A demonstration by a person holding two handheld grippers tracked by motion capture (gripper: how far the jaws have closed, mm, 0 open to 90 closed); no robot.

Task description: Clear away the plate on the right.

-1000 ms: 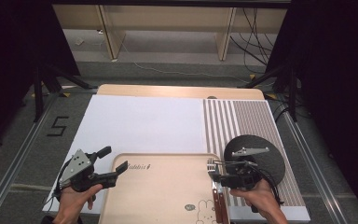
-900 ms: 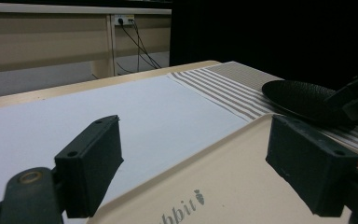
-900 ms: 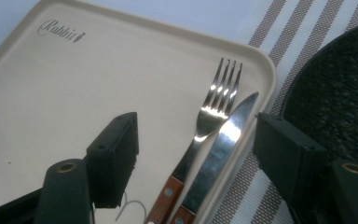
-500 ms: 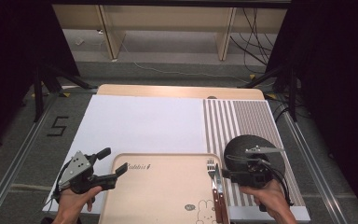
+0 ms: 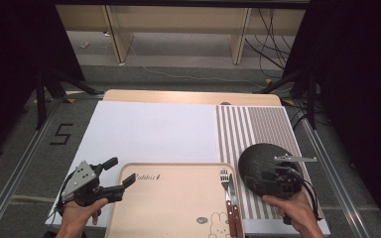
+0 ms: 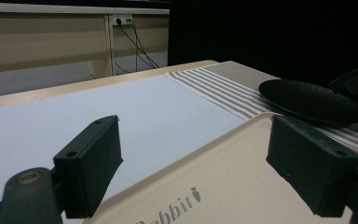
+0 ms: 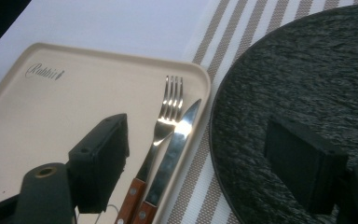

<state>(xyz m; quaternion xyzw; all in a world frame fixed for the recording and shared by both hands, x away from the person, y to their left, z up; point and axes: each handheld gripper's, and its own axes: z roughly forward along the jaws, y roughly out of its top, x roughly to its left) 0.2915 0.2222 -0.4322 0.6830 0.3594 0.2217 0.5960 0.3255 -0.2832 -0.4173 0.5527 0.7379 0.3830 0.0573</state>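
Observation:
A beige tray (image 5: pixel 173 203) lies at the near edge of the table. Along its right rim rest a fork (image 5: pixel 224 179) and a knife (image 5: pixel 233 196) with wooden handles, side by side. To their right a black textured plate (image 5: pixel 263 156) sits on the striped mat (image 5: pixel 248 126). My right gripper (image 5: pixel 259 181) hovers above the plate's near part; its jaws have just been opening, they stand open, and nothing is between them. In the right gripper view the fork (image 7: pixel 170 100) and knife (image 7: pixel 179 135) lie below the gripper (image 7: pixel 200 128). My left gripper (image 5: pixel 121 172) is open at the tray's left rim.
A white sheet (image 5: pixel 154 131) covers the table's left and middle. In the left gripper view the tray (image 6: pixel 242 177) lies under the open jaws and the black plate (image 6: pixel 307 98) is farther off. Dark stands and cables flank the table.
My right gripper has moved right, from above the fork and knife to above the black plate, with its jaws wider. The cutlery stays on the tray. The left gripper has kept still.

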